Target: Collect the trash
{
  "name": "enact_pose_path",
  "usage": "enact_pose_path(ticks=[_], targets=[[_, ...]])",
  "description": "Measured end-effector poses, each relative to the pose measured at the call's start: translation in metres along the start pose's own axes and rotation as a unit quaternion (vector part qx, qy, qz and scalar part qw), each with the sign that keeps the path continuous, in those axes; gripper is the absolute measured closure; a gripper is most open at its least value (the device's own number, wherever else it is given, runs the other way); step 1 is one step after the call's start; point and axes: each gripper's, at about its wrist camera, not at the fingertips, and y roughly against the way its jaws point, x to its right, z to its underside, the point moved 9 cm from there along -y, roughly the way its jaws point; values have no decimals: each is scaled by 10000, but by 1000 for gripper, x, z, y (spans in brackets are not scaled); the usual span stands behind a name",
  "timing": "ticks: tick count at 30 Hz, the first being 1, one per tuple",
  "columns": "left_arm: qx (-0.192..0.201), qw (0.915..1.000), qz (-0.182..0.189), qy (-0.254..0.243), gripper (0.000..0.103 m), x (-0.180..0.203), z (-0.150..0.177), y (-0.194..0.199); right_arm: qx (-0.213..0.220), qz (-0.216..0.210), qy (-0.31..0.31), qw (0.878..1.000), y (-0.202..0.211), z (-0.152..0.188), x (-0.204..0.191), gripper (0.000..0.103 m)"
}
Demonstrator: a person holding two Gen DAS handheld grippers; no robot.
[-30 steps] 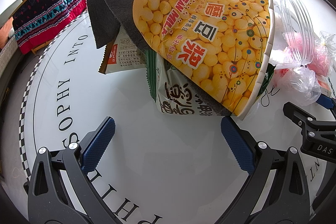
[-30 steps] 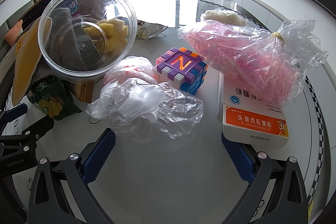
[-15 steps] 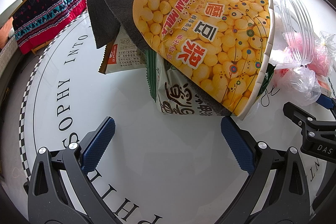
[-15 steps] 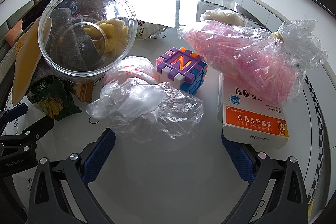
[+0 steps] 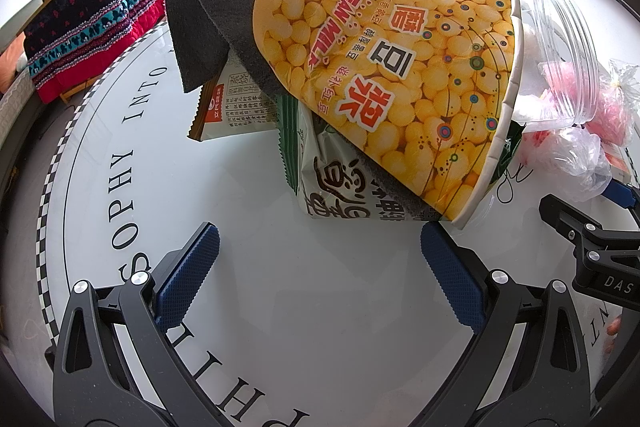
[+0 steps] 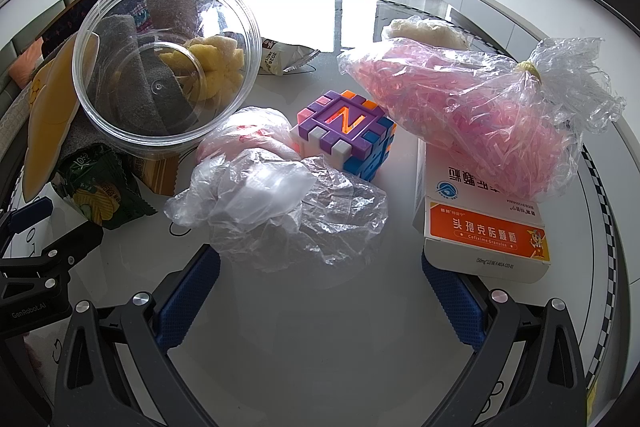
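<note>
A round white tabletop (image 5: 280,307) carries the trash. A tipped soybean-milk cup (image 5: 400,59) lies before the left hand-held gripper (image 5: 320,267), jaws spread empty. Crumpled clear plastic (image 6: 280,203) sits just ahead of the right hand-held gripper (image 6: 320,287), likewise spread empty.

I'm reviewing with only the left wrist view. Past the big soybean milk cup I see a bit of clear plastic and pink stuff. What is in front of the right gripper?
Observer: A crumpled clear plastic bag lies on the table just ahead of the open right gripper.
Operator: And the pink stuff?
Observer: A tied clear bag of pink shreds resting on a white and orange medicine box.
Operator: Anything there that isn't trash?
Observer: A colourful toy block cube with an N on top sits behind the crumpled bag.
</note>
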Motion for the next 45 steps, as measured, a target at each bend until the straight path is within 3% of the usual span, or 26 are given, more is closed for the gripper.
enact_pose_path(ticks=[25,28,40,45], targets=[[-20,10000,12,-19,6,0,0,0,4,2,5,10000,0,0,0,3],[-46,9994,336,27,6,2,5,9,-126,-104,46,9999,1,2,0,3],[451,9978,468,100,6,-11,8,79,289,-520,642,9962,87,15,-7,3],[501,9959,717,248,6,-12,-3,93,668,-847,953,9896,132,-3,-23,8]])
